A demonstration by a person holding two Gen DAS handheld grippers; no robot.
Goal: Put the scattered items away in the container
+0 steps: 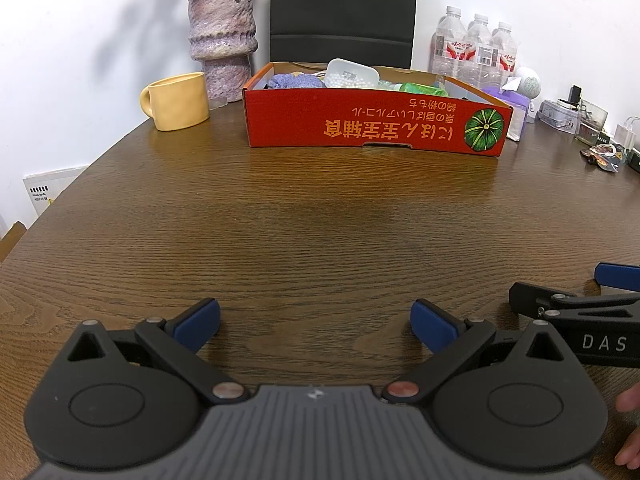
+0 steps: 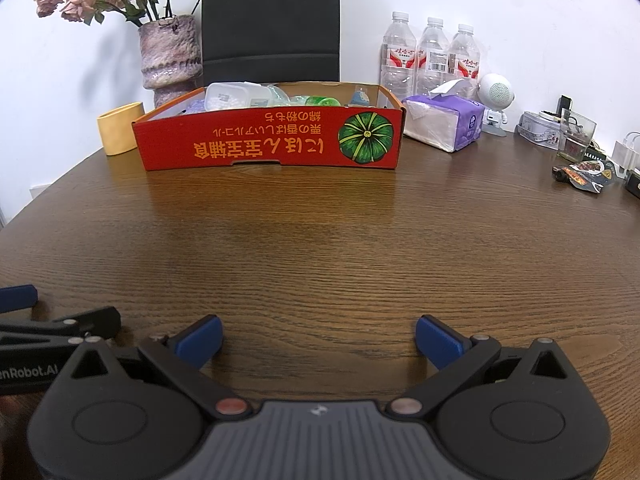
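Note:
A red cardboard box with a green pumpkin print stands at the far middle of the wooden table; it also shows in the right wrist view. Inside lie a white plastic tub of beads, a blue cloth and green items. My left gripper is open and empty, low over the near table. My right gripper is open and empty beside it; its arm shows in the left wrist view.
A yellow mug and a purple vase stand left of the box. Water bottles, a tissue pack, a white speaker figure and small clutter sit right. A black chair stands behind.

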